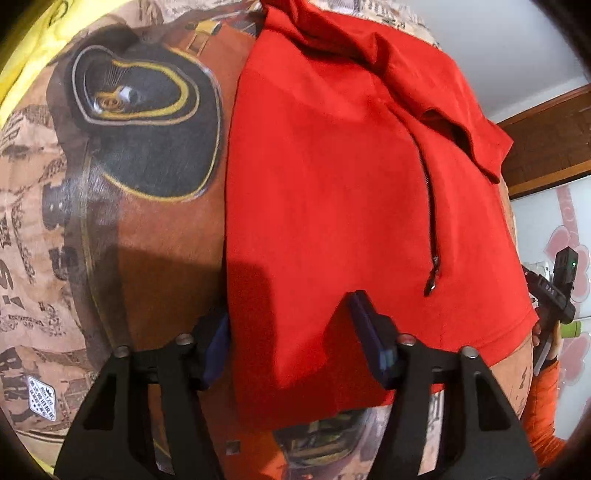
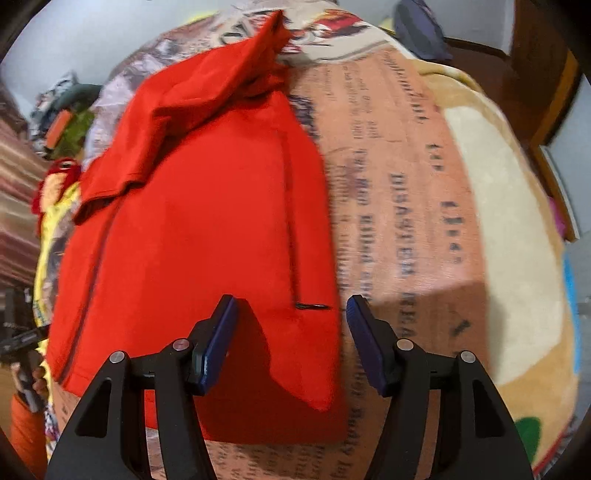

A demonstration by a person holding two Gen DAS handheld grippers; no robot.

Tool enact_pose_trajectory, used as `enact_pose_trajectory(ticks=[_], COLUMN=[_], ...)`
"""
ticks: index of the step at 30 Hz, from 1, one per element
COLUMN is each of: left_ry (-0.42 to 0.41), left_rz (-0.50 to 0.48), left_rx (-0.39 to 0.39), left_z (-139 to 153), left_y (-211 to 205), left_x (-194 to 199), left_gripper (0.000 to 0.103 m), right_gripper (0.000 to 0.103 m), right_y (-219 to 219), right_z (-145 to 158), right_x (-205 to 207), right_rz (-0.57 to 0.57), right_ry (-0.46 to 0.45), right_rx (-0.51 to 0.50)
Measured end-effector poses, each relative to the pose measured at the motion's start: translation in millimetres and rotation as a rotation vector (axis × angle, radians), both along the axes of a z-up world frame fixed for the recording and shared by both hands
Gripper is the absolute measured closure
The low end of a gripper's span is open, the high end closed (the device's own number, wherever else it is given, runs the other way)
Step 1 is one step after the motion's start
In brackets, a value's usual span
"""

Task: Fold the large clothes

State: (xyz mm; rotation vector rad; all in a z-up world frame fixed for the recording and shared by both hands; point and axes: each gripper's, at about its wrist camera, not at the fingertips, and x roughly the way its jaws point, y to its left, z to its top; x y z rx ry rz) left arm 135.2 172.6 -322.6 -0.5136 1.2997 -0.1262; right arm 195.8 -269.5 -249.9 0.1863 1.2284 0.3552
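A red zip-up garment [image 1: 332, 192] lies flat on a printed bedspread [image 1: 155, 236], its sleeve folded over the top and its zipper pull [image 1: 430, 282] near the hem. My left gripper [image 1: 291, 325] is open, its jaws either side of the garment's near-left hem corner, holding nothing. In the right wrist view the same red garment [image 2: 207, 229] lies ahead. My right gripper [image 2: 291, 325] is open over its near-right hem corner, close to the zipper pull [image 2: 314, 306]. The right gripper's body [image 1: 554, 291] shows at the left view's right edge.
The bedspread [image 2: 399, 192] bears newspaper print and a dark shape. A beige blanket [image 2: 509, 229] lies to the right. Yellow fabric [image 1: 33, 48] sits at the far left. A wooden bed frame [image 1: 546, 136], a clothes pile [image 2: 62, 122] and a dark item [image 2: 421, 29] ring the bed.
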Motion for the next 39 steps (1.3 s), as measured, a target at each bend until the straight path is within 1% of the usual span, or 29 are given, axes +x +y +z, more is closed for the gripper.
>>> enact_pose_trajectory(ticks=[1, 2, 3, 4, 5, 6, 7, 8, 9, 13, 15, 16, 17, 21, 22, 25, 27, 28, 30, 32, 33, 34, 36, 37, 39], left_ry=[-0.010, -0.015, -0.022, -0.027, -0.035, -0.049, -0.062, -0.085, -0.100, -0.191, -0.248, -0.277, -0.301, -0.405, -0.427, -0.504, -0.523, -0.524, -0.521, -0.499, -0.489, -0.462, -0.419, -0.389, -0.345], left_rz=[-0.004, -0.007, -0.012, -0.018, -0.023, -0.029, -0.036, -0.040, -0.038, 0.000, 0.009, 0.013, 0.016, 0.043, 0.055, 0.097, 0.124, 0.135, 0.159, 0.184, 0.189, 0.193, 0.191, 0.181, 0.171], left_rx=[0.017, 0.031, 0.052, 0.081, 0.109, 0.141, 0.168, 0.196, 0.203, 0.165, 0.152, 0.145, 0.135, 0.084, 0.085, 0.119, 0.118, 0.121, 0.153, 0.201, 0.211, 0.220, 0.238, 0.260, 0.285], left_z=[2, 4, 6, 9, 12, 16, 19, 26, 30, 62, 82, 94, 104, 142, 149, 171, 177, 178, 174, 162, 157, 144, 123, 107, 83], left_y=[-3, -5, -8, -11, -13, -13, -13, -14, -14, -4, -1, -1, 0, 9, 11, 23, 30, 33, 40, 45, 46, 47, 48, 46, 42], left_x=[-1, 2, 2, 1, 2, 5, 8, 8, 8, 17, 24, 30, 37, 70, 74, 94, 115, 121, 143, 168, 176, 192, 210, 223, 238], left_gripper=[0.054, 0.062, 0.071, 0.075, 0.085, 0.091, 0.093, 0.098, 0.101, 0.101, 0.101, 0.101, 0.101, 0.101, 0.101, 0.101, 0.101, 0.101, 0.101, 0.101, 0.101, 0.101, 0.101, 0.101, 0.101], right_gripper=[0.055, 0.058, 0.072, 0.086, 0.088, 0.089, 0.090, 0.090, 0.090, 0.090, 0.090, 0.091, 0.091, 0.091, 0.091, 0.091, 0.091, 0.091, 0.091, 0.091, 0.091, 0.091, 0.091, 0.091, 0.090], right_y=[2, 5, 6, 7, 9, 11, 12, 16, 20, 22, 19, 24, 27, 41, 47, 50, 52, 52, 54, 55, 58, 60, 64, 66, 70], right_z=[0, 1, 1, 2, 3, 6, 8, 13, 18, 41, 61, 64, 74, 100, 103, 118, 123, 124, 124, 120, 113, 108, 94, 84, 64], right_x=[0, -1, -1, 0, 1, 1, 1, 0, 0, 10, 18, 20, 26, 47, 51, 73, 93, 99, 121, 139, 151, 159, 175, 184, 199], right_rz=[0.003, 0.011, 0.020, 0.027, 0.024, 0.016, 0.020, 0.030, 0.032, 0.027, 0.019, 0.021, 0.027, 0.055, 0.054, 0.040, 0.020, 0.011, -0.022, -0.045, -0.053, -0.058, -0.063, -0.066, -0.073], right_ry=[-0.007, -0.015, -0.017, -0.011, -0.006, -0.019, -0.033, -0.056, -0.076, -0.151, -0.199, -0.211, -0.230, -0.309, -0.327, -0.376, -0.400, -0.409, -0.421, -0.414, -0.405, -0.398, -0.363, -0.340, -0.296], right_rx=[-0.005, -0.004, 0.012, 0.047, 0.063, 0.046, 0.031, 0.017, 0.009, 0.032, 0.072, 0.087, 0.102, 0.091, 0.086, 0.092, 0.098, 0.096, 0.099, 0.111, 0.108, 0.104, 0.105, 0.105, 0.094])
